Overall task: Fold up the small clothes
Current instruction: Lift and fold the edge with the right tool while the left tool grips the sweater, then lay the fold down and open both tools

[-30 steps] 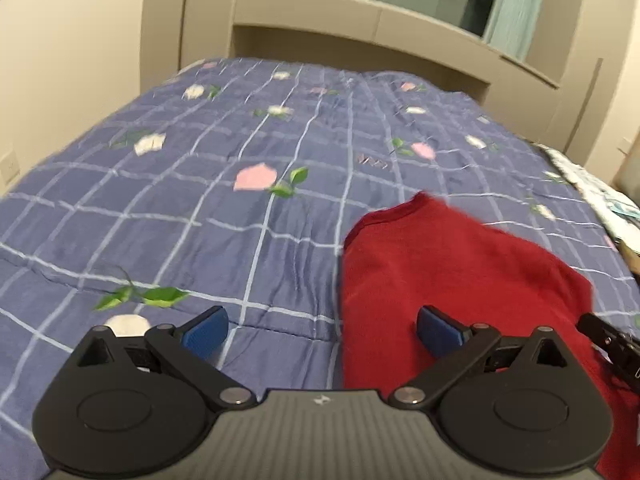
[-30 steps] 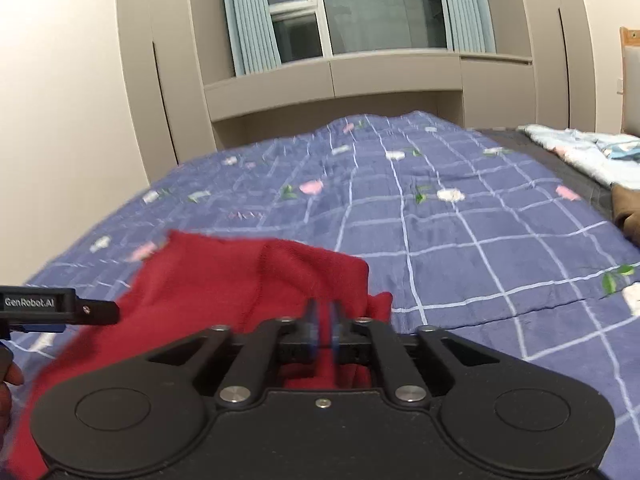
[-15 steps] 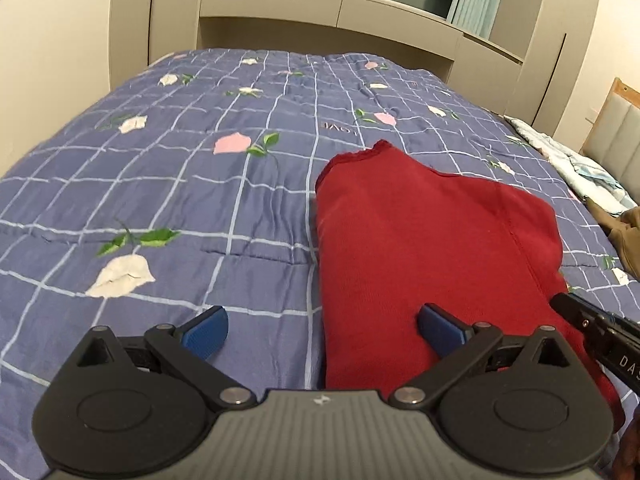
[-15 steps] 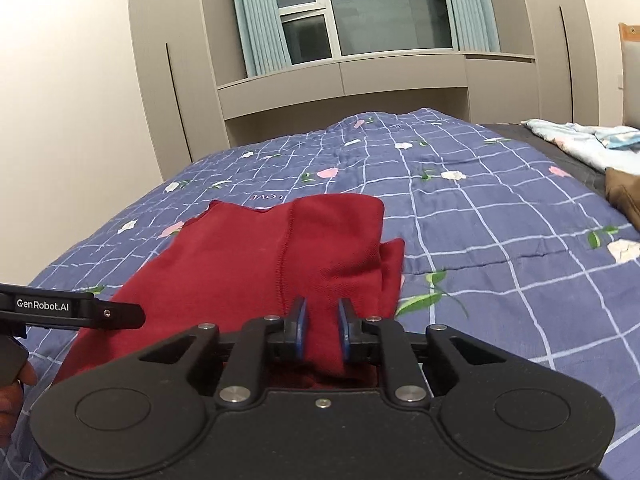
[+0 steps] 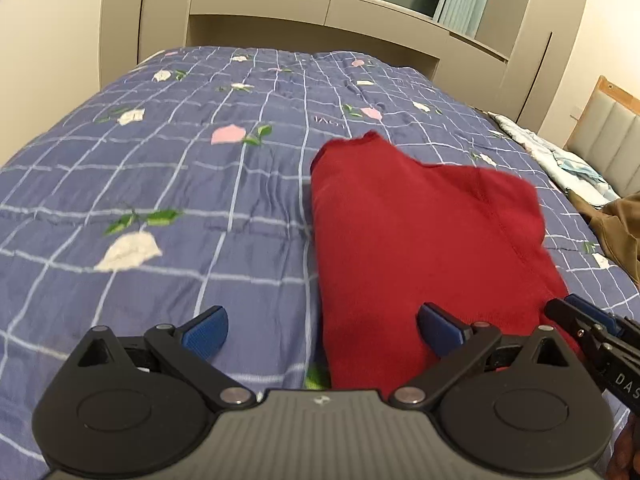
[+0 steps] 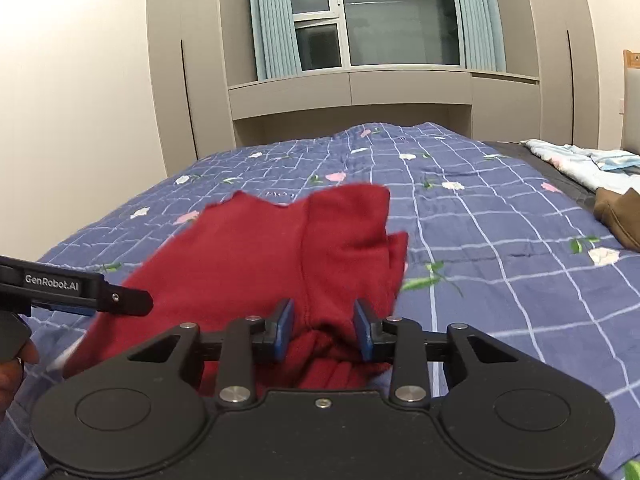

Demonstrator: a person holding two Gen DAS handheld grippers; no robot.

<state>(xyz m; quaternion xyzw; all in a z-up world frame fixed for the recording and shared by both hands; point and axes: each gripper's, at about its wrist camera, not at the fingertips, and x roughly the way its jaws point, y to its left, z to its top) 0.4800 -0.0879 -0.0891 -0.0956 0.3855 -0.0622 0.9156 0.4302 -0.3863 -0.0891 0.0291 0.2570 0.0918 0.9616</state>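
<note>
A red knit garment (image 5: 420, 232) lies folded on the blue checked quilt (image 5: 160, 184), its folded edge to the left. My left gripper (image 5: 320, 326) hangs open just above the near end of that edge, one fingertip over the red cloth and the other over the quilt, holding nothing. In the right wrist view the red garment (image 6: 256, 256) runs away from my right gripper (image 6: 323, 328). Its jaws are opening, and a bunched fold of the cloth still sits between the blue pads (image 6: 285, 330). Each gripper's tip shows at the edge of the other's view.
A brown garment (image 6: 620, 216) and a pale patterned cloth (image 6: 580, 164) lie at the bed's right side, next to a padded headboard (image 5: 612, 136). Beige cabinets (image 6: 400, 92) and a window stand behind the bed. A hand (image 6: 12, 372) shows at the left edge.
My right gripper's jaws went from pinched on the red cloth to parted. The garment has come down flat on the quilt. Both grippers drew back toward its near end.
</note>
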